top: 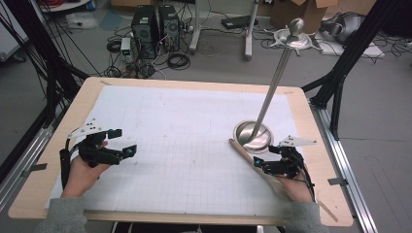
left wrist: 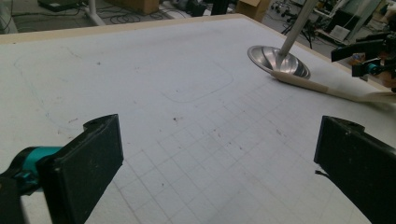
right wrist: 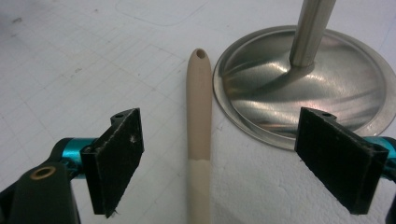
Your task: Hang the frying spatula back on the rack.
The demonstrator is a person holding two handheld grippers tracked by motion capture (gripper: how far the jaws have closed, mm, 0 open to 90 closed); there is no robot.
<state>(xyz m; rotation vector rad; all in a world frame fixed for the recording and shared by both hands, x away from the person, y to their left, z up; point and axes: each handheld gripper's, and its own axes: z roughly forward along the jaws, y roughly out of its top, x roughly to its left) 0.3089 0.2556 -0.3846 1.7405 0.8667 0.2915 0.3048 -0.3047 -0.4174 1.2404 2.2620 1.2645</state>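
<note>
A metal stand with a round base [top: 253, 134] and a tall pole [top: 277, 73] topped by a ball stands at the table's right. A long wooden utensil [top: 255, 162] lies flat next to the base, its handle tip with a hole [right wrist: 200, 54] pointing away. My right gripper [top: 265, 161] hovers open over this handle, one jaw on each side of it [right wrist: 199, 140], not touching. My left gripper [top: 121, 141] is open at the table's left, above bare gridded paper, with nothing between its jaws. From the left gripper view the base [left wrist: 278, 60] and utensil [left wrist: 317, 86] lie far right.
White gridded paper [top: 184, 145] covers the wooden table [top: 29, 194]. A faint rounded rectangle outline [top: 190, 125] is drawn near its middle. Beyond the table, computer towers [top: 154, 29], cables and cardboard boxes sit on the floor. Black frame posts stand at both sides.
</note>
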